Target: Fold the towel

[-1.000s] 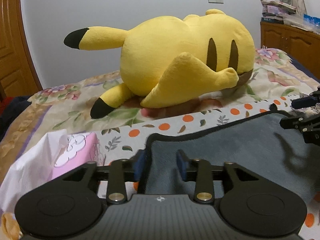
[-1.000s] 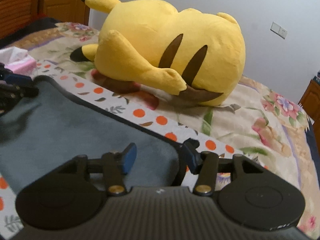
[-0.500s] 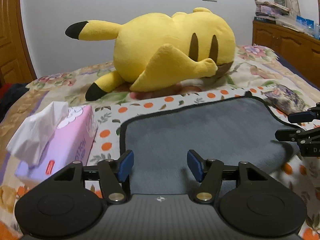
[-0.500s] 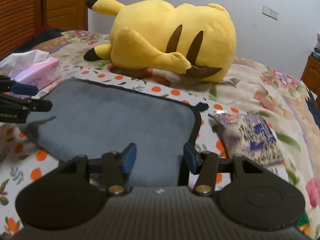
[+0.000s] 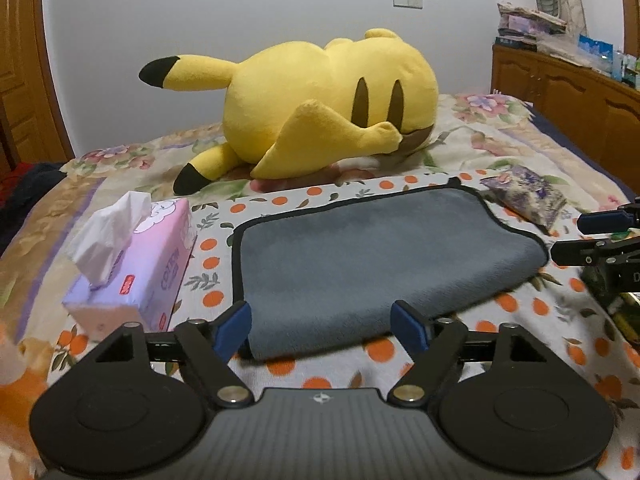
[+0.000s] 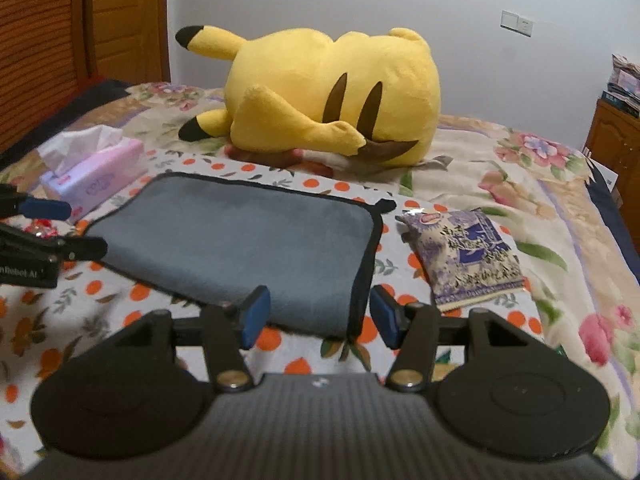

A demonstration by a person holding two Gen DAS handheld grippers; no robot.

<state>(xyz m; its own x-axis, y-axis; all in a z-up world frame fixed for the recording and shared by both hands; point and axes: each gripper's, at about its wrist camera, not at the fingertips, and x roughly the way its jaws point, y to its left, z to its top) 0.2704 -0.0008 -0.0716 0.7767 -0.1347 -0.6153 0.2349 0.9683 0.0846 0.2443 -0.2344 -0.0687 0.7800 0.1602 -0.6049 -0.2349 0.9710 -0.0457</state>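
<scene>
A grey towel (image 5: 372,256) with black trim lies folded over on the orange-dotted cloth (image 5: 520,312); its fold runs along the near side. It also shows in the right wrist view (image 6: 240,240). My left gripper (image 5: 322,328) is open and empty, just in front of the towel's near left corner. My right gripper (image 6: 318,316) is open and empty, at the towel's near right corner. Each gripper shows at the edge of the other's view: the right one (image 5: 592,236) and the left one (image 6: 56,226).
A big yellow plush toy (image 5: 320,108) lies behind the towel. A pink tissue box (image 5: 136,268) stands left of it. A purple snack bag (image 6: 468,256) lies right of it. Wooden cabinets (image 5: 568,96) stand at the far right.
Both grippers have opened wider and pulled back from the towel's far edge toward me. The towel, held at its corners earlier, now lies released and folded.
</scene>
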